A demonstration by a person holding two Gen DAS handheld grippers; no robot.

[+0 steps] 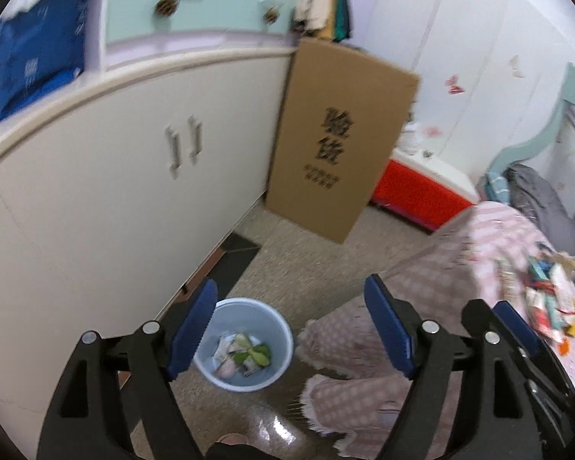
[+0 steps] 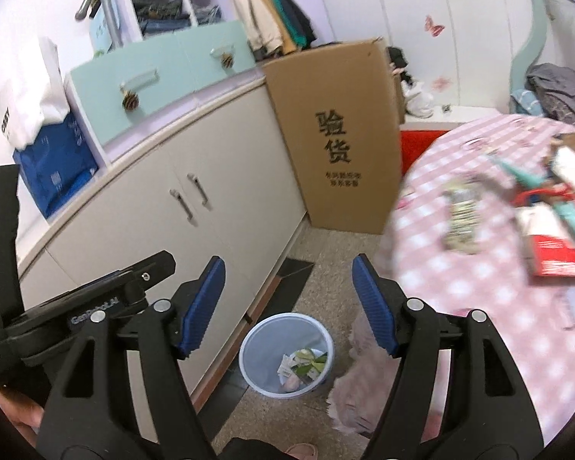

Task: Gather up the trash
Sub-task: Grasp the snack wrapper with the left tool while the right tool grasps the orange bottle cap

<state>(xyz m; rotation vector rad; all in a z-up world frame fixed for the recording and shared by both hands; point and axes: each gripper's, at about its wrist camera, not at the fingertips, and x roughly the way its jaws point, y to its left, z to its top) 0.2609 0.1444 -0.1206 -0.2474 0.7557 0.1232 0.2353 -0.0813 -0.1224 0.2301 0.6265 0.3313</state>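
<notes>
Blue bin on the floor already has scraps; my left gripper and right gripper both hang released, wrappers on the bench.

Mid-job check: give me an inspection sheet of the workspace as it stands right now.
Surface: table with pink checked cloth, edge hanging beside the bin.
Job's things: light-blue trash bin on the floor, holding wrappers and green scraps; trash pile on the cloth.
Clutter: red packet and blurred wrappers in the pile.
Grippers: left gripper open, empty; right gripper open, empty, both above the bin.
Cables: nothing seen.
Surroundings: white cabinet, upright cardboard box, red bench.
</notes>
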